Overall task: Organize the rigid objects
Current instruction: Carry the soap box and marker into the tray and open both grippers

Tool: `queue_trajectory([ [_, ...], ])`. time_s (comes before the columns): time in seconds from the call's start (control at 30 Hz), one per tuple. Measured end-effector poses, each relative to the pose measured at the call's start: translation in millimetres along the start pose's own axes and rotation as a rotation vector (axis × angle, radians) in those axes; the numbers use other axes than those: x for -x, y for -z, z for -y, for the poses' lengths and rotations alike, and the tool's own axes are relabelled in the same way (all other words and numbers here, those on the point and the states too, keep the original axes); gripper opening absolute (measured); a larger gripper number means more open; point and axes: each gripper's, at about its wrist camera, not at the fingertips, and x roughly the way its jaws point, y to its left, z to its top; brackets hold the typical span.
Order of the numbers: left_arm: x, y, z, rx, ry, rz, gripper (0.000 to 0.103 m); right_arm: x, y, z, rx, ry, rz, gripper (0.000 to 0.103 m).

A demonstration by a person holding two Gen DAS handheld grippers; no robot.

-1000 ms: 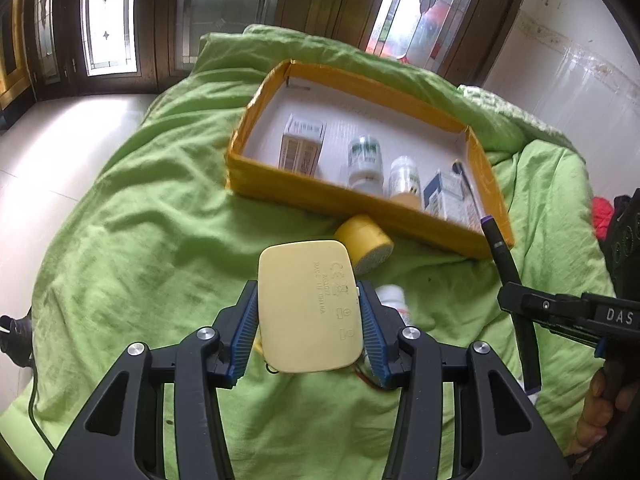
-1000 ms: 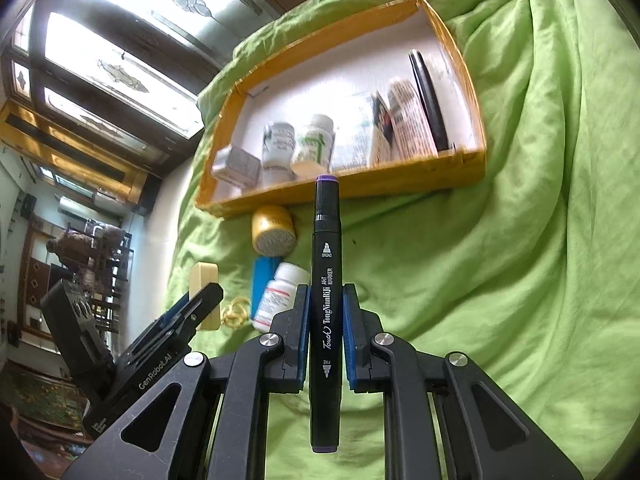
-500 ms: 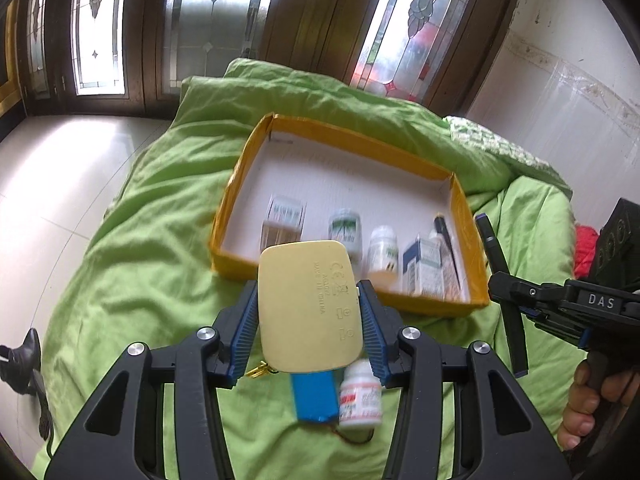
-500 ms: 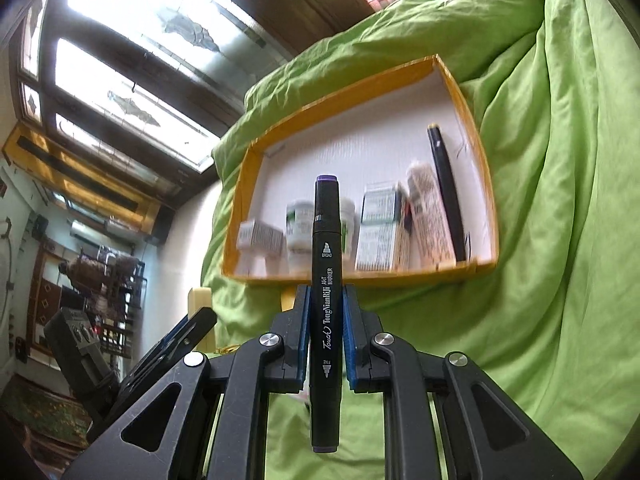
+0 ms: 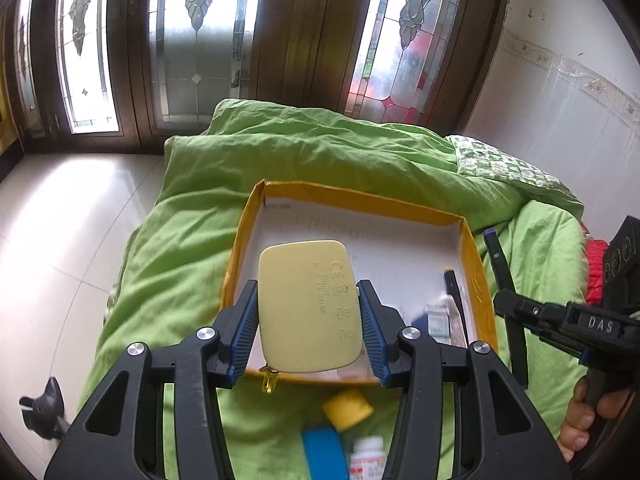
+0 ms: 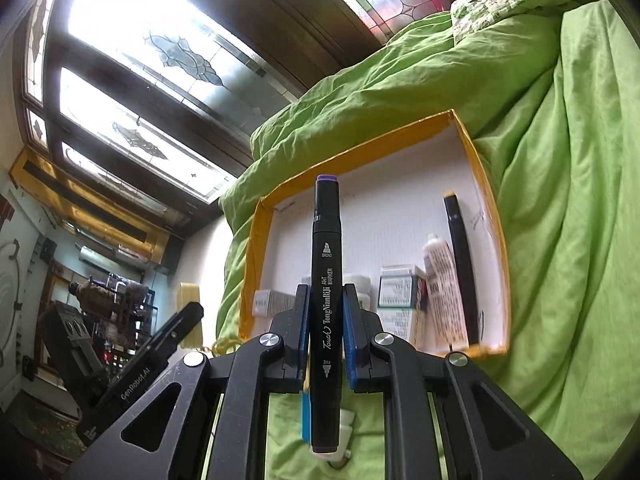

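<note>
In your left wrist view, your left gripper (image 5: 308,322) pinches a pale yellow case (image 5: 308,306) between its blue pads, the case standing upright at the centre. Behind it, toward twelve o'clock, the yellow box (image 5: 476,264) rests on the green quilt (image 5: 168,280). At three o'clock your right gripper (image 5: 516,312) holds a black marker (image 5: 502,276) just outside the box's right wall. Near six o'clock a yellow tape roll (image 5: 347,409), a blue item (image 5: 322,452) and a white pill bottle (image 5: 368,458) lie on the quilt.

In your right wrist view, your right gripper (image 6: 325,336) is pressed together on the black marker (image 6: 326,280), purple tip toward twelve o'clock, in front of the yellow box (image 6: 490,216). Inside the box, toward three o'clock, a second black marker (image 6: 462,264), a tube (image 6: 444,288) and a small carton (image 6: 396,292) sit along the near wall. Your left gripper (image 6: 180,320) shows at nine o'clock; its grip is hidden here.
</note>
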Motion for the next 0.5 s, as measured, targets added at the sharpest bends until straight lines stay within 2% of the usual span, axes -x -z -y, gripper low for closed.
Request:
queue_trajectory([
  [0.3,-35,-31,-5,-0.003,-0.015,-0.023,0.046,-25,-23,10,-0.025,0.076,0.013,0.013],
  [0.5,-68,-48,-9,0.008,-0.016,-0.044,0.046,-42,-42,12,-0.041,0.068,0.001,0.013],
])
